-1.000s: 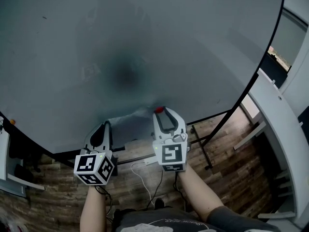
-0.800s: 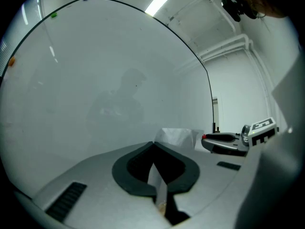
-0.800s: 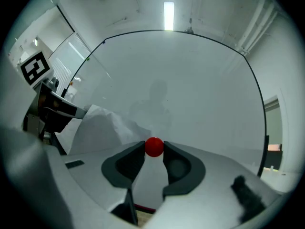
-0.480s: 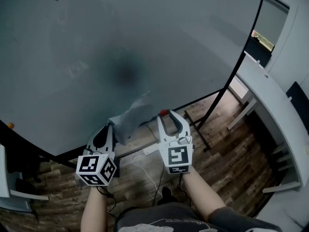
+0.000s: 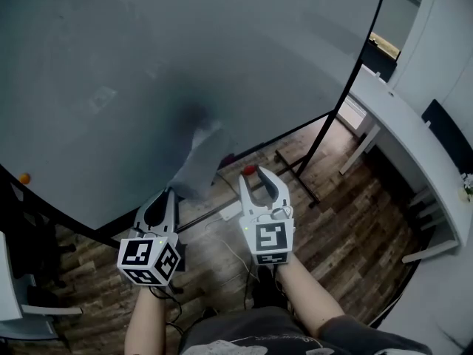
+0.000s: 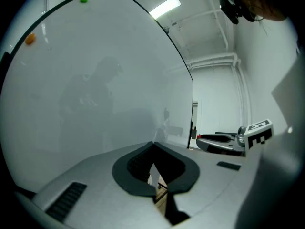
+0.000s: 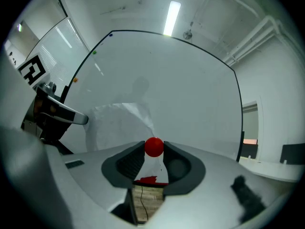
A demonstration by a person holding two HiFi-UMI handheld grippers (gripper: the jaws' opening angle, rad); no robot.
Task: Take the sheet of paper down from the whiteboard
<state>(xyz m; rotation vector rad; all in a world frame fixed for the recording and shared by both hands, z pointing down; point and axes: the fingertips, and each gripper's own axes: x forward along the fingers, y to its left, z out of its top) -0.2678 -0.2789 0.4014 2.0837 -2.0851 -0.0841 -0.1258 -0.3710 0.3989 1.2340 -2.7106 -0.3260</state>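
Paper sheet (image 5: 198, 161) between closed left fingers (image 6: 131, 168); red magnet (image 7: 154, 147) tight between right fingers (image 7: 178, 168)

Red magnet (image 7: 154, 147), pale grey sheet of paper (image 5: 199, 161), grey-white whiteboard (image 5: 148, 50) (black-edged), brown wood-plank floor (image 5: 347, 228).

I find no word, number or brand that I can read. The left cube (image 5: 145, 261) on my left gripper (image 5: 168, 195), at seven o'clock in the head view, and the right cube (image 5: 270, 242) on my right gripper (image 5: 252, 174), at five o'clock, carry only black-and-white square patterns, no letters. The whiteboard (image 5: 310, 43) bears faint grey marks (image 5: 103, 98) at ten o'clock, too smeared to read.
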